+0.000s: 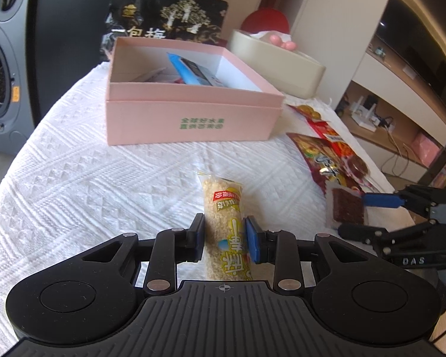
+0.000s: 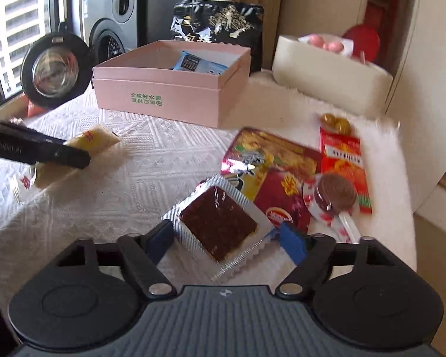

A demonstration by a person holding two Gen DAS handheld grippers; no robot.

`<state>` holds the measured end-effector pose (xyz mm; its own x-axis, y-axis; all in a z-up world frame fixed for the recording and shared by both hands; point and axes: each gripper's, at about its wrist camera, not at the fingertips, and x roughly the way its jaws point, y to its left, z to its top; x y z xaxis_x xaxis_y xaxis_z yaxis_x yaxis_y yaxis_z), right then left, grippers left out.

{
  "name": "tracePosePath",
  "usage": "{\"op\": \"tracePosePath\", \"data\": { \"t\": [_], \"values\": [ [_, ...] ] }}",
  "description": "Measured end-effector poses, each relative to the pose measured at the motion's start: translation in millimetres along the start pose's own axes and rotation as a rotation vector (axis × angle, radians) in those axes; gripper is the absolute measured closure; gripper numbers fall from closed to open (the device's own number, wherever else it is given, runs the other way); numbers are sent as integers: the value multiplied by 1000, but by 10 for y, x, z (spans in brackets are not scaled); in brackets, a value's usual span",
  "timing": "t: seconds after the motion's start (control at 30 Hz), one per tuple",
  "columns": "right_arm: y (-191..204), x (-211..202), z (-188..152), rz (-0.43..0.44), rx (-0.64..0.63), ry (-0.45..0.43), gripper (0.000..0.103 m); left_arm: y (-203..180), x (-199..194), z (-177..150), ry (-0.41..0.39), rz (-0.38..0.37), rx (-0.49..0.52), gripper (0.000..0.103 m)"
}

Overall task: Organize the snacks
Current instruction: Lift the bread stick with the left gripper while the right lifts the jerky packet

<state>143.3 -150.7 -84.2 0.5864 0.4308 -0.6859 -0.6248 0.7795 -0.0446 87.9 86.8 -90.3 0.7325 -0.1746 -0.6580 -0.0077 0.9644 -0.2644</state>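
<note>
Covering the tabletop (image 1: 74, 154) is a white textured cloth. An open pink box (image 1: 193, 119) stands at its far side with a blue packet (image 1: 193, 71) inside, and a black snack bag (image 1: 166, 15) stands upright behind it. A cream container (image 1: 282, 62) sits to the box's right. Red snack packets (image 2: 282, 178) lie heaped near the right edge. The left gripper (image 1: 224, 238) clamps a yellow-labelled rice bar (image 1: 223, 208). The right gripper (image 2: 226, 238) stands partly open astride a brown square snack (image 2: 220, 223) in clear wrap, pads not pressing it.
</note>
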Motion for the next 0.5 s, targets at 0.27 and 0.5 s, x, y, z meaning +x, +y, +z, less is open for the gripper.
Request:
{"op": "tracePosePath", "data": {
  "t": [0.27,0.5],
  "values": [
    [24,-78,30,30,4,4,53,-205,-89,-43,4,-30,56,70],
    [142,-236,-7,-39,-131,-68,45,-272,-94,-131,35,-24,58,70]
  ]
}}
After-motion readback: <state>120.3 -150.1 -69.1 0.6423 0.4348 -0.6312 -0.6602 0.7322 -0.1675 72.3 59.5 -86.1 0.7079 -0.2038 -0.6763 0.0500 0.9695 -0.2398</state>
